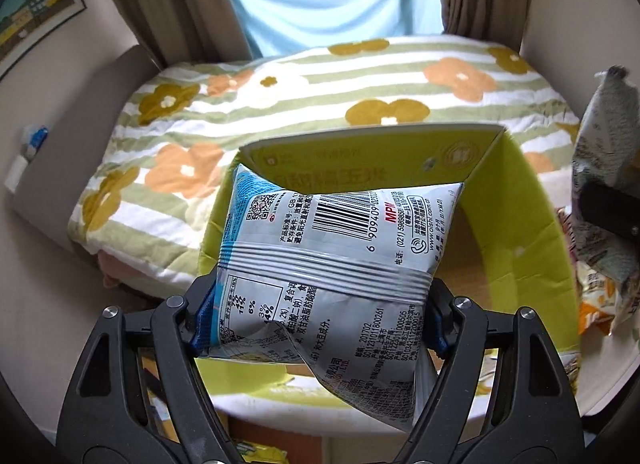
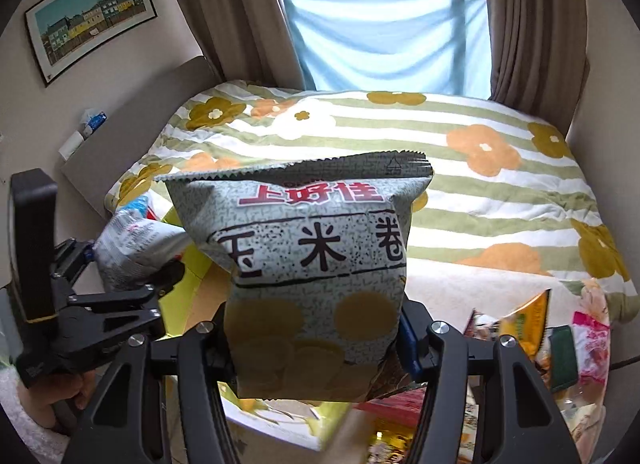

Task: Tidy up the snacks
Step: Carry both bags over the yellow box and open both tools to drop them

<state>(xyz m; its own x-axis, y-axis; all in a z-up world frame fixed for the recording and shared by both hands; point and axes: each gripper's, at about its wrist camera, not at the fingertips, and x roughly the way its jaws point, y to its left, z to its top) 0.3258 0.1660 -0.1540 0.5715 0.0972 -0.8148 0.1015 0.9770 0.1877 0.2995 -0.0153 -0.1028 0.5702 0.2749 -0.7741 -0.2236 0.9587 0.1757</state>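
Observation:
My left gripper (image 1: 318, 304) is shut on a white and blue snack bag (image 1: 344, 232) with a barcode, and holds it over an open lime-green cardboard box (image 1: 516, 200). My right gripper (image 2: 316, 340) is shut on a grey speckled snack bag (image 2: 320, 248) with red and black lettering, gripped near its lower end. In the right wrist view the left gripper (image 2: 128, 260) and its white bag (image 2: 132, 240) show at the left, above the green box (image 2: 192, 288). The grey bag (image 1: 600, 144) shows at the right edge of the left wrist view.
Behind the box lies a bed with a striped floral quilt (image 2: 460, 192). Several loose snack packets (image 2: 560, 344) are piled at the lower right. Curtains and a window with a blue cloth (image 2: 388, 32) stand beyond. A hand (image 2: 52, 396) holds the left gripper.

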